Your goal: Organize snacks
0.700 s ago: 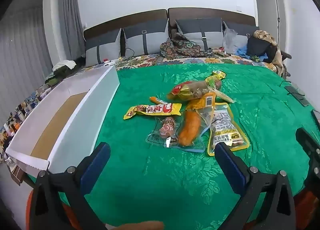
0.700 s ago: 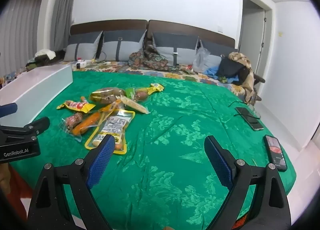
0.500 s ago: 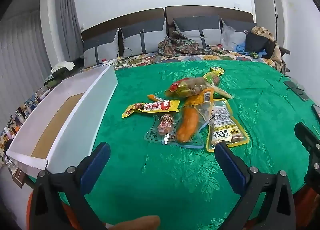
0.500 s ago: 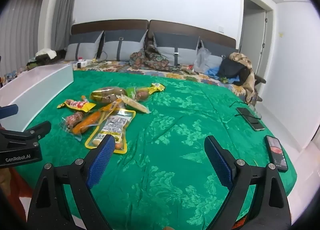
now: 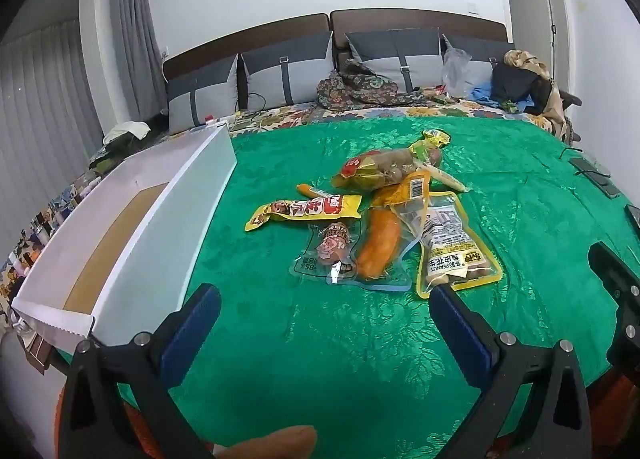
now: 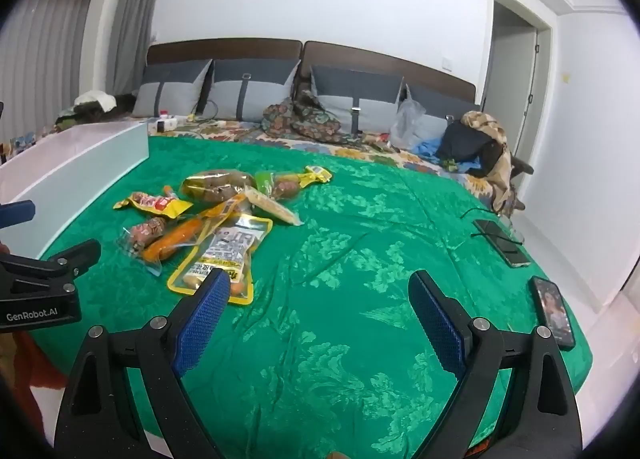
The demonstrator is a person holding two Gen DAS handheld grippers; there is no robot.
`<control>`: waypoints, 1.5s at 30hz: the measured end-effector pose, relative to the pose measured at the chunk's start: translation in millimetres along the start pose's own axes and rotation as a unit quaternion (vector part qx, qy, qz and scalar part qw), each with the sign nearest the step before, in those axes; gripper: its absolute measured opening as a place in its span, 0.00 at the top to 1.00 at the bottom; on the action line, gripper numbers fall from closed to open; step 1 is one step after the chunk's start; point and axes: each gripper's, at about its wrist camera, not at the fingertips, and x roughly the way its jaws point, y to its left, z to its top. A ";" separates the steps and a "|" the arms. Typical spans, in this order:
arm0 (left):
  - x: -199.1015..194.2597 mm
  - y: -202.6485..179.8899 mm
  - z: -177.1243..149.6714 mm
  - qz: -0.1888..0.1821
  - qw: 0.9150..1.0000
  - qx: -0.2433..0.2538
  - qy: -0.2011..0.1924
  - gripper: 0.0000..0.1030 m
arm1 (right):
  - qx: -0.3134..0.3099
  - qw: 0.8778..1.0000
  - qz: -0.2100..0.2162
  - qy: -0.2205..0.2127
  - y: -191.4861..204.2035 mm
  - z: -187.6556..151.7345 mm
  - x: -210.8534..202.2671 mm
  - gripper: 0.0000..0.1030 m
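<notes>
Green bedspread (image 5: 320, 339) holds snack packets (image 5: 380, 219) ahead of both wide-open, seemingly empty tools (image 5: 324, 315) (image 6: 318, 295).

White box (image 5: 132, 243) partly cut off in right view.

Left gripper (image 5: 325, 301) jaws wide apart, above green bedspread (image 5: 320, 359); snack packets (image 5: 376, 219) piled ahead, white box (image 5: 160, 243) beside them.

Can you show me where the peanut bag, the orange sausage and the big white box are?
peanut bag (image 5: 452, 249): left wrist view, on its white label.
orange sausage (image 5: 378, 245): left wrist view, middle of the sausage.
white box (image 5: 176, 231): left wrist view, on its long side wall.
</notes>
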 end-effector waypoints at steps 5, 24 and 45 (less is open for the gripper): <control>-0.3 1.9 -1.3 0.000 1.000 0.004 0.000 0.00 | 0.002 1.000 -0.002 -0.001 -0.2 -0.9 0.2 0.10; 74.5 45.8 45.1 0.060 0.995 0.077 -0.013 0.00 | 0.003 1.000 0.004 0.015 -3.4 -7.2 7.8 0.10; 104.0 126.9 29.5 0.135 0.989 0.048 0.029 0.00 | 0.019 0.999 0.005 0.031 -13.0 -12.3 16.9 0.10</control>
